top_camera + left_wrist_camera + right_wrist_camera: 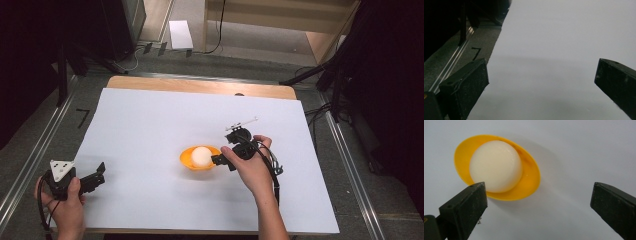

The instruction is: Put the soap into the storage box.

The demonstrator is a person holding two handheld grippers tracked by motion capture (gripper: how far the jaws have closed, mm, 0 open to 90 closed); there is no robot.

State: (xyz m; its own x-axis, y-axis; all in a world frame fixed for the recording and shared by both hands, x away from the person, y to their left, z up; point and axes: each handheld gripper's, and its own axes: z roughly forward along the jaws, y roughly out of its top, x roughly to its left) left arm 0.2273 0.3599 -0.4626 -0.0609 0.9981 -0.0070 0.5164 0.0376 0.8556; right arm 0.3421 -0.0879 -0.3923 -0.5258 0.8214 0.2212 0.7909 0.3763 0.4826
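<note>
One white ball (201, 156) sits inside a shallow orange bowl (187, 161) just below the centre of the high view, on the white sheet (150, 130) covering the surface. In the right gripper view the ball fills the bowl at the upper left of the frame, clear of both black jaws. The right gripper (216, 159) lies immediately right of the bowl, its jaws spread wide with nothing between them, so the ball appears delivered and released. At the lower left of the high view the left gripper (98, 176) rests in the person's hand, well apart from the bowl, jaws likewise wide and empty over bare white sheet.

To finish the step cleanly, the right gripper would best draw back level and away from the rim, keeping the near jaw from nudging the light bowl, which could slide or tip on the smooth sheet.

No brand, label or legible writing appears on ball, bowl or either gripper.
</note>
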